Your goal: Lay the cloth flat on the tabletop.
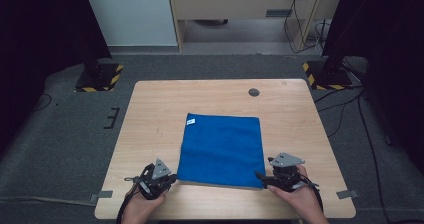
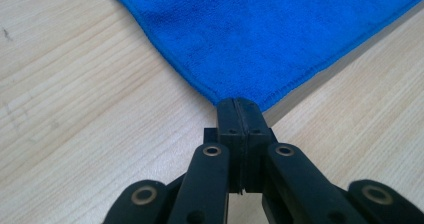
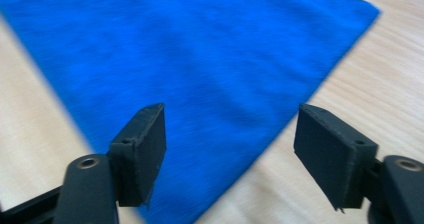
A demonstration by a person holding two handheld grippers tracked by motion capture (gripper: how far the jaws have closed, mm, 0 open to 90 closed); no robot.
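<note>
Cloth (image 1: pixel 220 150): blue, folded to a near-square, flat on the wooden counter (image 1: pixel 150 114), a little toward the person's side of the middle. A small white tag sits at its far left corner.

The left gripper (image 1: pixel 172 178) lies at the cloth's near left corner, held in the person's left hand (image 1: pixel 142 204). In the left gripper view its fingers (image 2: pixel 227 116) are pressed together, and their tips meet the corner of the cloth (image 2: pixel 280 34); whether any fabric is caught between them cannot be told.

The right gripper (image 1: pixel 260 176) is at the near right corner, in the right hand (image 1: pixel 300 196). In the right gripper view its fingers (image 3: pixel 145 149) stand spread wide apart, with the cloth (image 3: pixel 190 59) lying below and between them, the pads not pressing on it. That view is blurred.

Grey carpet surrounds the counter.
</note>
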